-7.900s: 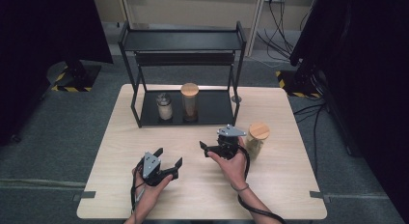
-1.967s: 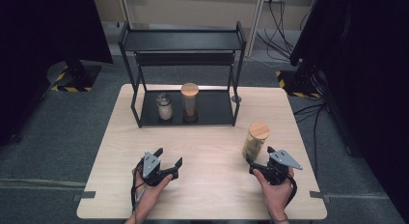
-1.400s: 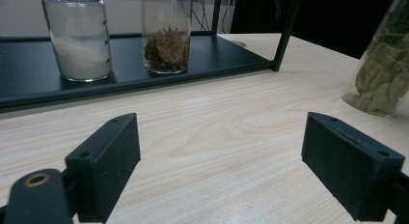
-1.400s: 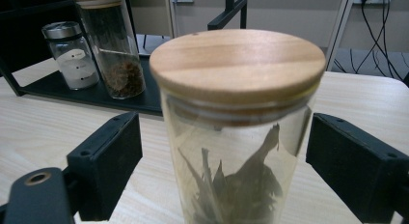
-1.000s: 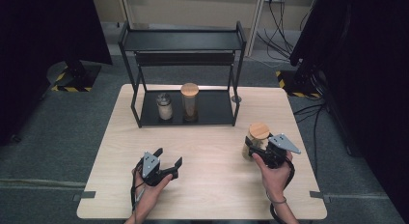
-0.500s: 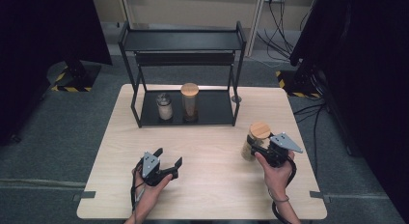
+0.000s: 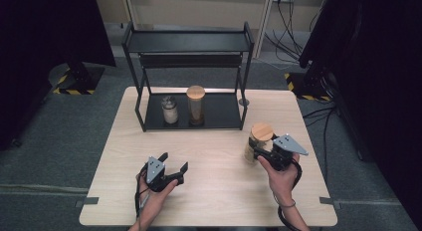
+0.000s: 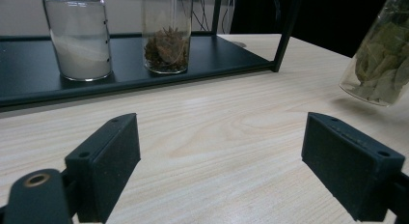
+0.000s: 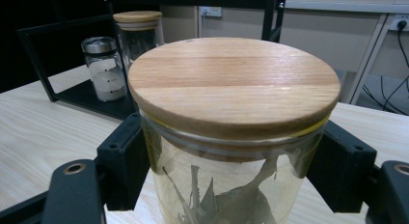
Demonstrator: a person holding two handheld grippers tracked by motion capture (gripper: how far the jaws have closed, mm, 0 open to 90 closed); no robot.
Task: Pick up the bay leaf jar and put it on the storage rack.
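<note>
A glass jar of dried leaves (image 7: 260, 136) with a wooden lid (image 9: 234, 81) is at the right of the table. My right gripper (image 7: 261, 150) is shut on it just under the lid, one jaw on each side, as the right gripper view (image 9: 231, 173) shows. In the left gripper view the jar (image 8: 381, 60) leans, and its base looks slightly off the wood. My left gripper (image 7: 174, 161) rests at the near left, open, with bare table between its jaws (image 8: 224, 156).
A black two-level rack (image 7: 186, 42) stands at the back of the table. Its lower tray (image 7: 221, 111) holds a small metal-lidded jar of white powder (image 7: 170, 110) and a tall wooden-lidded jar (image 7: 195, 104). Cables and stand bases lie on the floor beyond.
My right gripper went from the leaf jar's left side round to its near right side and closed on it. In the last second it barely shifted. The left gripper has stayed put.
</note>
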